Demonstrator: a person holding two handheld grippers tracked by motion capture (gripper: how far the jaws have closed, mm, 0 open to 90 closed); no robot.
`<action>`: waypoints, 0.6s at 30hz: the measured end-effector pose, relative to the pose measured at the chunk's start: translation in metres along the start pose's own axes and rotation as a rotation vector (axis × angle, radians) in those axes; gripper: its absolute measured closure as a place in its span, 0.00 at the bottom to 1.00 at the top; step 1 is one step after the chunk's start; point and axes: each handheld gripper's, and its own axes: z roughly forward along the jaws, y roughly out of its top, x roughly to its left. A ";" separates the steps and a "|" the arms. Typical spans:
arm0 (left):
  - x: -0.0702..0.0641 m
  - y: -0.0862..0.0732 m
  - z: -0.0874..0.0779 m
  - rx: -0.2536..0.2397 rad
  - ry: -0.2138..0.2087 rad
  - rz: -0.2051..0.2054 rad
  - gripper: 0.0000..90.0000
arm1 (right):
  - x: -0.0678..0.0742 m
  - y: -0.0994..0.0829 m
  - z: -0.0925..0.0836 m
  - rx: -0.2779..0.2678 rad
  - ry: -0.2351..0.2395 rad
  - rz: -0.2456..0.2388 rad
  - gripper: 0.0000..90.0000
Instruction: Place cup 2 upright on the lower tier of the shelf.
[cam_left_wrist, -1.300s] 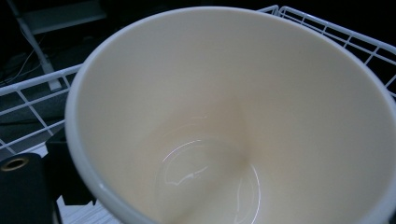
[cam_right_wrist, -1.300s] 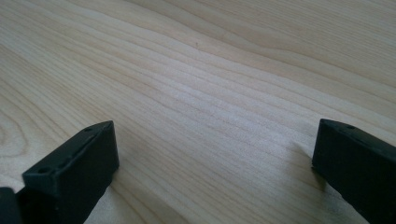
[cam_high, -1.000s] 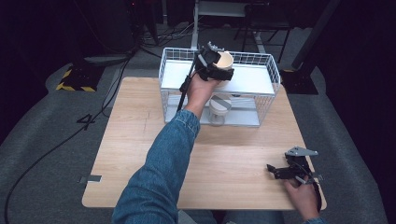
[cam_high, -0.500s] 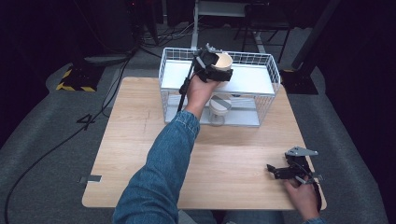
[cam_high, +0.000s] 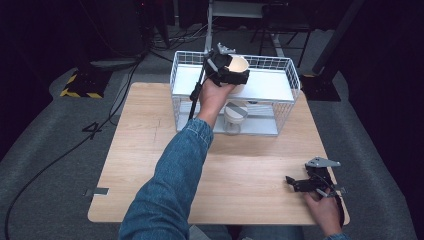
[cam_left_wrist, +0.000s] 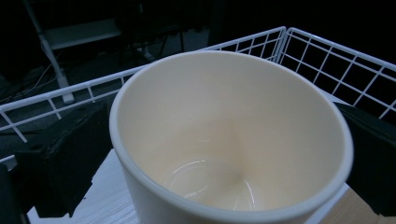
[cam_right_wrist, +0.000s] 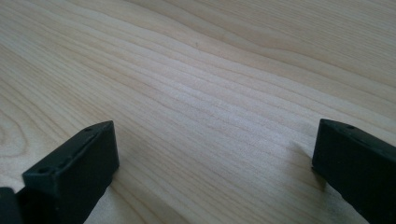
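Gripping a cream-coloured round ceramic cup, the left gripper is held out over the top shelf of a white wire rack at the far side of the pale wooden table. The left gripper view looks down into the cup: its mouth faces the camera, the glossy inside is bare, and the two black jaws press against its outer wall, one on each side, spread about as wide as the cup itself. White wire rails of the rack run behind the cup, and a strip of the white shelf board lies beneath it; whether the cup's base touches that board cannot be told. On the lower level of the rack, just below the left hand, stands a second pale cup-like vessel, partly hidden by the wire front. A blue denim sleeve reaches diagonally across the table to the rack. The right gripper rests low at the near right corner of the table, well apart from the rack, held by the right hand. In the right gripper view its two black jaws stand wide apart with nothing between them, just above the bare wood grain.
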 end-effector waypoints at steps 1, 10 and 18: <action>-0.001 0.001 -0.002 -0.003 0.002 0.004 0.00 | 0.000 0.000 0.000 0.000 0.000 0.000 0.00; -0.006 0.006 -0.023 -0.023 -0.005 0.033 0.00 | 0.000 0.000 0.000 0.000 0.000 0.000 0.00; -0.013 0.001 -0.043 -0.037 -0.032 0.048 0.00 | 0.000 0.000 0.000 -0.002 -0.001 -0.003 0.00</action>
